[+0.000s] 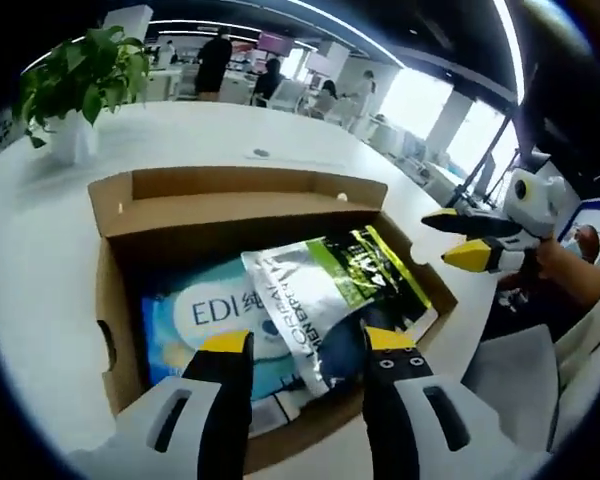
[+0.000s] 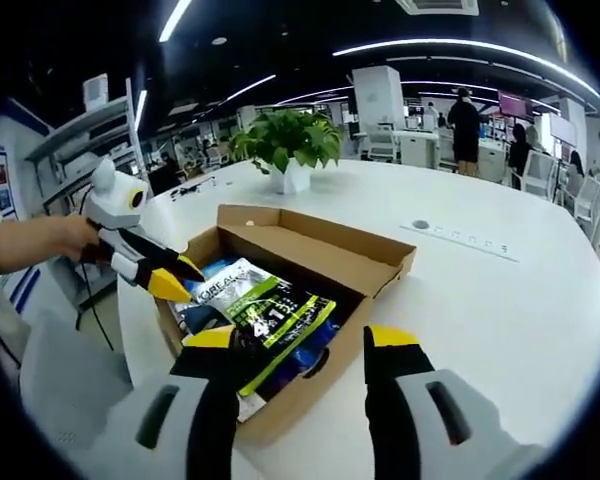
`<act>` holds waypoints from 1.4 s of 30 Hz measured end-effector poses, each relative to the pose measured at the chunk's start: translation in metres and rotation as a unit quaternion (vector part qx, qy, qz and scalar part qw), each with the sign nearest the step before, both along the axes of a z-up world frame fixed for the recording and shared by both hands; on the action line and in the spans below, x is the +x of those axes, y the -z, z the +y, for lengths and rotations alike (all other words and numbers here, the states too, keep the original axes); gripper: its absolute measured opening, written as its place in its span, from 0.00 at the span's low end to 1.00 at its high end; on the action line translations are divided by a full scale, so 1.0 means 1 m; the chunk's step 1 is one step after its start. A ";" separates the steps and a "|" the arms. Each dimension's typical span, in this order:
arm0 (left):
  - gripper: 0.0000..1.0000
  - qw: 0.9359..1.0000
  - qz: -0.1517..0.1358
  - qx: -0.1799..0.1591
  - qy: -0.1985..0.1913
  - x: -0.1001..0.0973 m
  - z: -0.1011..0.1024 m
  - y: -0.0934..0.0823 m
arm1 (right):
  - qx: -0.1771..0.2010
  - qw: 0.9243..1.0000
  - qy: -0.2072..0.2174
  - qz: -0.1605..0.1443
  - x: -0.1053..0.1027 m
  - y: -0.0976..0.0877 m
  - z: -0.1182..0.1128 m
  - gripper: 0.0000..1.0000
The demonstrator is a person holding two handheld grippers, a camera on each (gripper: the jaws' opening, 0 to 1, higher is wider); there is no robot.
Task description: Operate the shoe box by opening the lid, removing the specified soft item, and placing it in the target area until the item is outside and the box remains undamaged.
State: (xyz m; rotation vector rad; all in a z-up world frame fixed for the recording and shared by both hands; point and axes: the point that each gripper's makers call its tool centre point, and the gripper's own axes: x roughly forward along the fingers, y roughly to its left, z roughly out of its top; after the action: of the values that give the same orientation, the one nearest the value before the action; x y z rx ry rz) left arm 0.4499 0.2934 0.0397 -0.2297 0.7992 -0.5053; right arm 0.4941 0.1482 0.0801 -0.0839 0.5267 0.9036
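Observation:
The cardboard shoe box [image 1: 108,300] lies open on the white table, its lid [image 1: 240,186] folded back on the far side. Inside, a soft green, white and black pouch [image 1: 330,285] lies tilted on a blue and white pack [image 1: 205,315]. My left gripper [image 1: 308,342] is open, its yellow-tipped jaws hanging over the pouch's near end. My right gripper [image 1: 453,238] is open beside the box's right edge, holding nothing. In the right gripper view the box [image 2: 280,405] and pouch [image 2: 275,315] lie ahead of the open right gripper [image 2: 302,338], with the left gripper [image 2: 178,277] over the box's left rim.
A potted plant [image 1: 80,90] [image 2: 285,145] stands on the table beyond the box. A round cable port [image 2: 420,225] sits in the tabletop [image 2: 500,310] to the right. A hand [image 2: 40,240] holds the left gripper. People and desks are far behind.

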 end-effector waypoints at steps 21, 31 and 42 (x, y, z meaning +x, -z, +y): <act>0.00 0.998 0.048 -0.026 0.011 -0.009 -0.007 0.012 | 0.007 1.000 -0.018 0.005 -0.012 0.005 0.015 0.43; 0.00 0.999 0.051 -0.017 0.006 -0.012 0.003 0.011 | 0.009 0.999 -0.027 0.022 -0.013 0.013 0.030 0.41; 0.00 0.999 0.052 0.002 -0.006 -0.015 0.019 0.012 | 0.000 0.998 -0.045 0.048 -0.021 0.028 0.047 0.36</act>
State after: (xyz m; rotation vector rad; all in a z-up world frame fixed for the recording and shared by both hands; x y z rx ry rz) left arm 0.4346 0.3127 0.0275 -0.2585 0.8992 -0.4830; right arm 0.4728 0.1955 0.0523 -0.0637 0.6165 0.9993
